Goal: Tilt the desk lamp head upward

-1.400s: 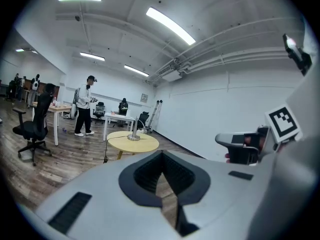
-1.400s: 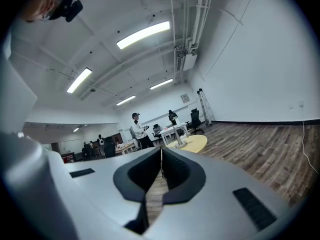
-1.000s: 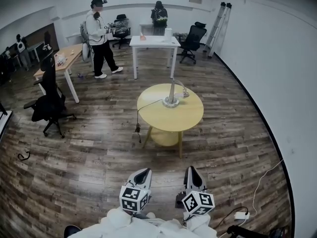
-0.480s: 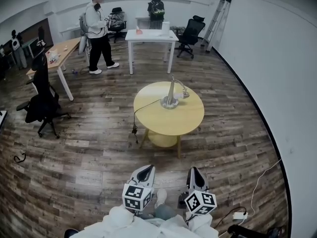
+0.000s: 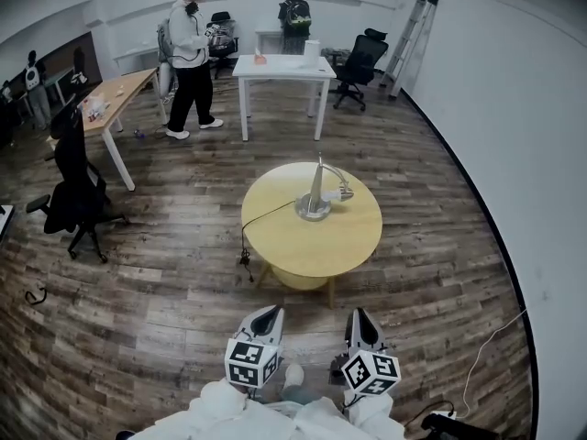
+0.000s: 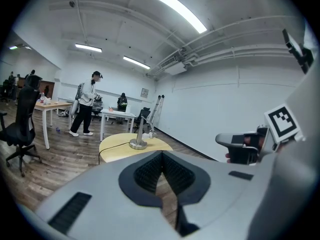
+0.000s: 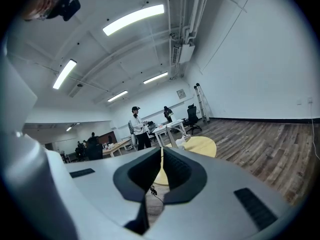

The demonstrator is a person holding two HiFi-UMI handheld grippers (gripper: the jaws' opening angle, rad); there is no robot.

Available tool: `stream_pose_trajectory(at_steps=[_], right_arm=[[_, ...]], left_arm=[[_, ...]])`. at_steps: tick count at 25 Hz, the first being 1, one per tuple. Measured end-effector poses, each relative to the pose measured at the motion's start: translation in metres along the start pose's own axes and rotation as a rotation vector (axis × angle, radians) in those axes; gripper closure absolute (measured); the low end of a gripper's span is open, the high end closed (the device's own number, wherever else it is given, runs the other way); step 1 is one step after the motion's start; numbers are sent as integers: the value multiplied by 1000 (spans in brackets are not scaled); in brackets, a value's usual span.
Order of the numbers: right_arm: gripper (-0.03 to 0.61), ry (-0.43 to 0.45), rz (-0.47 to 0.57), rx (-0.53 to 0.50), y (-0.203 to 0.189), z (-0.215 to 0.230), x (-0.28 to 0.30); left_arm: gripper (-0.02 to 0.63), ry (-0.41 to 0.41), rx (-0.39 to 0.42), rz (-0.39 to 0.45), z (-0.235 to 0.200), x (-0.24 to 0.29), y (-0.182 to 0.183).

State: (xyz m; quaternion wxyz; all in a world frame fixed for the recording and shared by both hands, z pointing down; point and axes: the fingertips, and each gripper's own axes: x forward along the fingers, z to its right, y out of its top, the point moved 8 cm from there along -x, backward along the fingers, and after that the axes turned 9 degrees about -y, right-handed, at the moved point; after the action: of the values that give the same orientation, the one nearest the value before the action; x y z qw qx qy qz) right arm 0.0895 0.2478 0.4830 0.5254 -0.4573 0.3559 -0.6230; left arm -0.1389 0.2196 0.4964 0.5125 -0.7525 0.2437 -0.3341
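Observation:
A silver desk lamp (image 5: 315,193) stands on a round yellow table (image 5: 312,236) in the middle of the room, its round base on the tabletop and its small head (image 5: 344,192) hanging low to the right. The lamp (image 6: 138,135) also shows far ahead in the left gripper view. Both grippers are held close to my body at the bottom of the head view, well short of the table. My left gripper (image 5: 270,313) is shut with nothing in it. My right gripper (image 5: 357,315) is shut and empty too.
A black cord (image 5: 260,228) runs off the table's left edge to the floor. A white table (image 5: 282,68) and office chairs stand at the back, a wooden desk (image 5: 108,97) and black chair (image 5: 71,191) at the left. A person (image 5: 191,58) stands by the white table. A ladder (image 5: 414,37) leans on the right wall.
The view has shifted forward: the yellow table and lamp sit slightly lower and nearer in the head view. The person at the back has stepped a little right. Both grippers stay shut.

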Motion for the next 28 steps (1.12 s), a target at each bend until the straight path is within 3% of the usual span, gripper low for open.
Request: stream_pose_trajectory(at_steps=[11, 28], right_arm=[[565, -9, 25, -29, 53, 62, 119], [565, -62, -1, 12, 64, 94, 219]], left_arm=[[615, 26, 23, 14, -40, 125, 49], [615, 6, 31, 0, -91, 222, 67]])
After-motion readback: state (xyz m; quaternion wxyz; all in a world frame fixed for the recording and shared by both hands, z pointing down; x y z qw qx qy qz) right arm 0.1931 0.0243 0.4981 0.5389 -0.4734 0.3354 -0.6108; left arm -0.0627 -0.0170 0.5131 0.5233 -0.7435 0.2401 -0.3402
